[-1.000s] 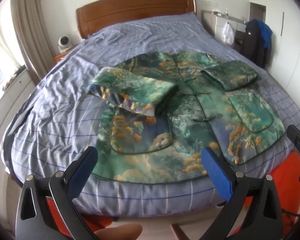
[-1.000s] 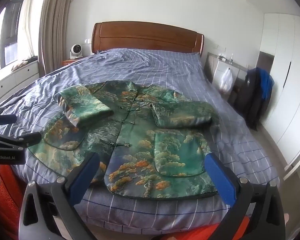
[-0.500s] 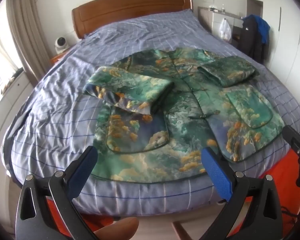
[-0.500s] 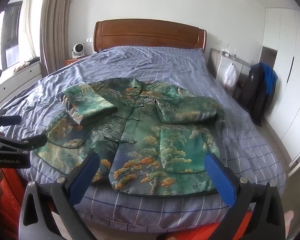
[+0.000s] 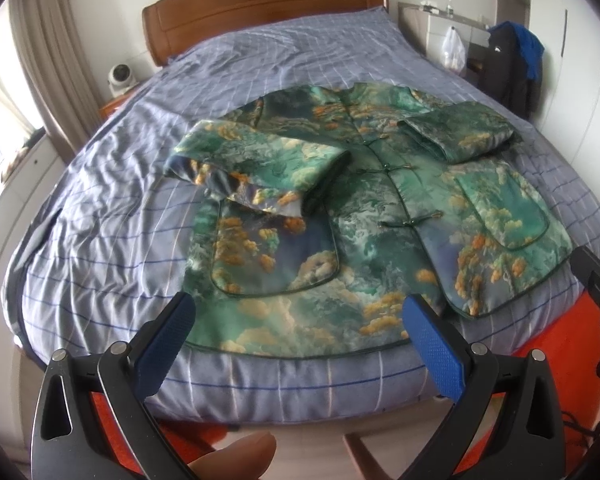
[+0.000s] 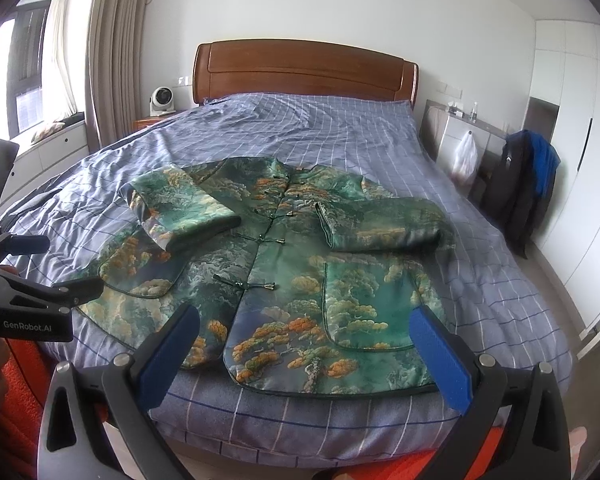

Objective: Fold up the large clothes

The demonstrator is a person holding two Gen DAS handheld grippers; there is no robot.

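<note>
Bedroom with a wooden headboard (image 6: pixel 303 70) and a blue checked bed (image 6: pixel 479 280). Ahead of both grippers a green patterned jacket (image 5: pixel 363 248) lies flat, front up, both sleeves folded in over its chest, hem at the near edge. Left gripper (image 5: pixel 298 314) hangs spread wide and empty just short of the hem; right gripper (image 6: pixel 305 326) likewise, fingers apart, holding nothing.

Bare checked bedspread (image 6: pixel 379 136) all around the jacket (image 6: pixel 300 280), folded sleeves (image 6: pixel 188 208) raised obstacles upon it.
</note>
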